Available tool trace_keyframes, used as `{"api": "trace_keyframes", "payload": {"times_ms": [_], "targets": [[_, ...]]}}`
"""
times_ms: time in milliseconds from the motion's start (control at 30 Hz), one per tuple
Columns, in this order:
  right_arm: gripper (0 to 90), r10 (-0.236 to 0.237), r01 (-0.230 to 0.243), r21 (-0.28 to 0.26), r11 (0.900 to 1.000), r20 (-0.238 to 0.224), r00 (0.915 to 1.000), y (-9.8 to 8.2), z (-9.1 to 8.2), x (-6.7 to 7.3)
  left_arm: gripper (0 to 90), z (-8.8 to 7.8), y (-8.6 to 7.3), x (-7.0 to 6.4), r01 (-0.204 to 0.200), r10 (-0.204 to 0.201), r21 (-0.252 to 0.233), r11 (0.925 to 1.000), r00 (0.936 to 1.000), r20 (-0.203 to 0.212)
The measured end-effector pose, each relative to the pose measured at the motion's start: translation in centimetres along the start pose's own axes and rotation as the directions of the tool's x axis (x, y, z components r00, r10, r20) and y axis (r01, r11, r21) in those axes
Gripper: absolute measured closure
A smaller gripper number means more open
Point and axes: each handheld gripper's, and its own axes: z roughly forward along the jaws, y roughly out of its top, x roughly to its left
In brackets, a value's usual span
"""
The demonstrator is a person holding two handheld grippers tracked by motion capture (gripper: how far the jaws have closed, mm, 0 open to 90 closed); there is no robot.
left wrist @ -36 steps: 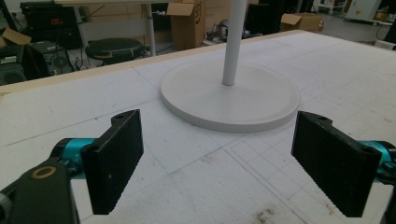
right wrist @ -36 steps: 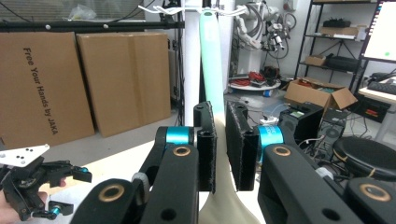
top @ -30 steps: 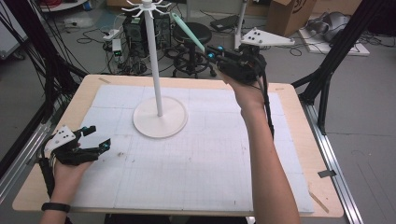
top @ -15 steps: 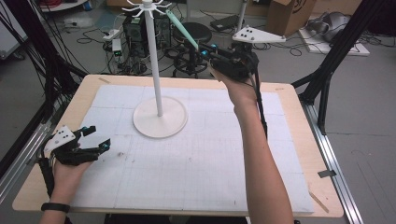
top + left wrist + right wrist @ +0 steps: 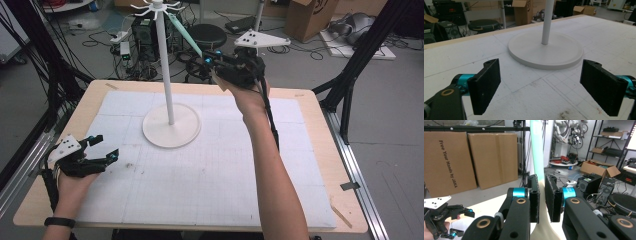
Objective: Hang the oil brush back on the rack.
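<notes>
A white stand rises from a round base (image 5: 171, 126) on the table; its pole (image 5: 165, 65) ends in a ring of hooks (image 5: 155, 6). My right gripper (image 5: 207, 57) is held high over the table's far edge, shut on a long pale green utensil (image 5: 182, 32) whose tip slants up toward the hooks. In the right gripper view the utensil (image 5: 536, 150) stands clamped between the pads of the right gripper (image 5: 542, 180). My left gripper (image 5: 106, 146) rests open at the table's left edge. In the left gripper view its gripper (image 5: 541, 85) faces the stand's base (image 5: 545, 50) with nothing between the jaws.
A white gridded mat (image 5: 210, 170) covers the wooden table. Behind the far edge are a black stool (image 5: 205, 35), a computer case (image 5: 145, 30) and loose cables. Black frame legs (image 5: 350, 85) stand at the right. Cardboard boxes (image 5: 469, 157) lean farther back.
The right gripper has carried the green utensil left, closer to the stand's pole, with the tip now near the hooks. The left gripper has stayed still.
</notes>
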Motion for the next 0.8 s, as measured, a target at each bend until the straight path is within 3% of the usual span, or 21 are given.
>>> {"api": "trace_keyframes", "payload": {"times_ms": [167,233,433,633,667,767,800], "targets": [[80.8,0.002,-0.002,0.027,1.000,-0.011,0.9999,-0.2,0.7,0.2,17.4,-0.1,0.0,0.0,-0.001,0.001,-0.002,1.0000,1.0000,0.000],[71.1,0.008,-0.007,0.029,1.000,-0.021,0.9998,-0.4,0.7,0.1,17.3,-0.1,0.0,0.0,-0.002,0.002,-0.001,1.0000,1.0000,-0.001],[61.9,0.012,-0.010,0.044,0.999,-0.038,0.9992,-0.8,0.3,-0.2,17.3,-0.1,0.0,0.0,-0.002,0.002,0.001,1.0000,1.0000,0.001],[46.9,0.017,-0.013,0.068,0.998,-0.067,0.9976,-3.0,-1.5,-0.7,17.3,0.0,0.0,0.1,0.006,-0.006,-0.001,1.0000,1.0000,0.005],[44.6,0.029,-0.024,0.066,0.998,-0.064,0.9975,-4.0,-2.7,-1.0,17.3,0.0,0.0,0.0,0.009,-0.009,-0.004,1.0000,0.9999,0.012],[40.8,0.034,-0.029,0.084,0.996,-0.057,0.9978,-5.2,-3.8,-1.3,17.3,0.1,0.1,0.0,0.011,-0.011,-0.009,0.9999,0.9999,0.013],[37.7,0.043,-0.039,0.095,0.995,-0.044,0.9981,-6.5,-4.9,-1.6,17.3,0.1,0.1,0.1,0.018,-0.017,-0.011,0.9998,0.9998,0.011]]}}
